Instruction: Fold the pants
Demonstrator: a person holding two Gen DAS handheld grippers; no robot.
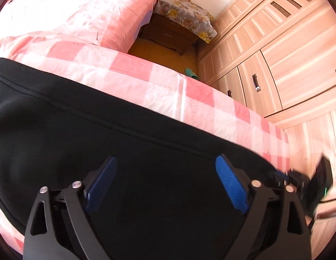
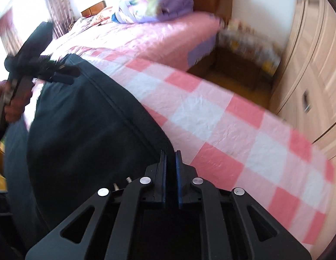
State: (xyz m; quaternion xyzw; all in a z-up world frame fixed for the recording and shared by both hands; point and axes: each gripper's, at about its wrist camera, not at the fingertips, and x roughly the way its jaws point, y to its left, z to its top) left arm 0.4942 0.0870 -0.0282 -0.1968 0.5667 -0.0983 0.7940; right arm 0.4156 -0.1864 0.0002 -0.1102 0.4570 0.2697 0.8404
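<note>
Black pants [image 1: 103,130] stretch along the bed [image 1: 168,82]; right gripper [image 2: 170,160] is clamped on their near end, left gripper [image 1: 165,169] apart above them.

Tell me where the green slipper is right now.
In the left wrist view, the green slipper lies on the floor between the checked bed edge and the wooden wardrobe, just before the nightstand.

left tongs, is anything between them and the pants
Nothing visible. The left tongs stand open right over the black pants, which lie on the checked sheet with only bare cloth under the pads. The right tongs are shut at the pants' edge; whether they pinch cloth is unclear.
</note>
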